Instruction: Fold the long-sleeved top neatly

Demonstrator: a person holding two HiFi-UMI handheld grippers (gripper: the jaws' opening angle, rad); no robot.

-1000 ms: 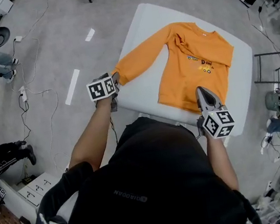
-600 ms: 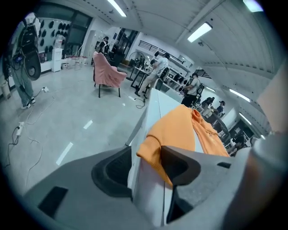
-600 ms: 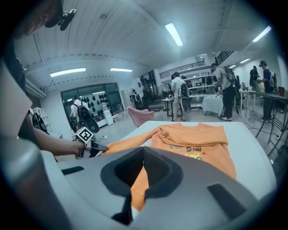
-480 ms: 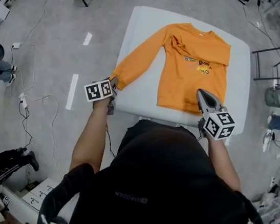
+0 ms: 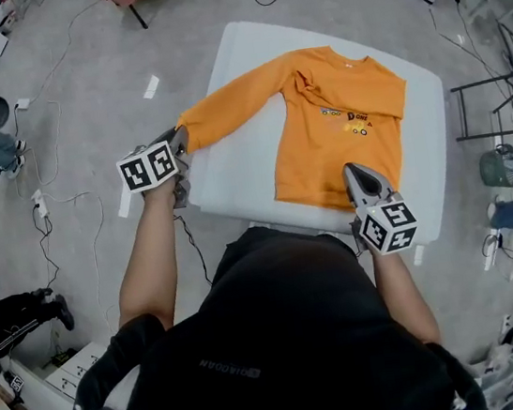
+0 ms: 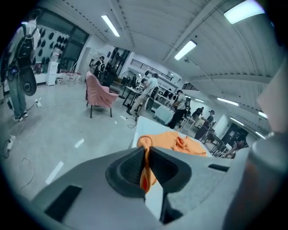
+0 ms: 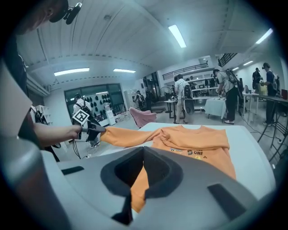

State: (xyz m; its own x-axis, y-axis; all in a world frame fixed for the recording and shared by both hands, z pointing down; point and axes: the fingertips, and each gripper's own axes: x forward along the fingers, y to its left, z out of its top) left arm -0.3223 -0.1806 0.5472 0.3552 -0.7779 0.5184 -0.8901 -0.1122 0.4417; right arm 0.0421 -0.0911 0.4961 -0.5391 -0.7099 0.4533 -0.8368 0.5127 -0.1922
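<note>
- Orange long-sleeved top (image 5: 341,131) lies front up on the white tabletop (image 5: 234,179), collar toward 12 o'clock and hem (image 5: 317,195) toward 6 o'clock in the head view.
- Small printed graphic (image 5: 351,120) across the chest.
- One sleeve (image 5: 225,114) is stretched straight out from the shoulder toward 8 o'clock, reaching the tabletop's edge.
- Left claw (image 5: 179,142) sits at the end of that sleeve, at about 9 o'clock from the body of the top and just off the tabletop's edge.
- Its jaws have just been closing. In the left gripper view the left claw (image 6: 146,150) is pinching the cuff (image 6: 145,143), with orange fabric pressed between the pads and bunched below them.
- Right claw (image 5: 354,168) is at 6 o'clock of the top, on the near edge of the tabletop and pointing toward 12 o'clock.
- In the right gripper view the right claw (image 7: 143,152) has its jaws pressed together on the hem, a strip of orange cloth running down between them.
- The other sleeve appears folded in across the chest at 3 o'clock. The angle is poor, so this is not certain.
- The two claws are well apart, with the top's body between them.
- Marker cube (image 5: 149,167) rides on the left claw, and the second marker cube (image 5: 387,226) on the right one.
- Surroundings: grey floor (image 5: 78,82) with white tape strips (image 5: 152,86) at 10 o'clock, and a pink chair (image 6: 100,95) beyond the tabletop.
</note>
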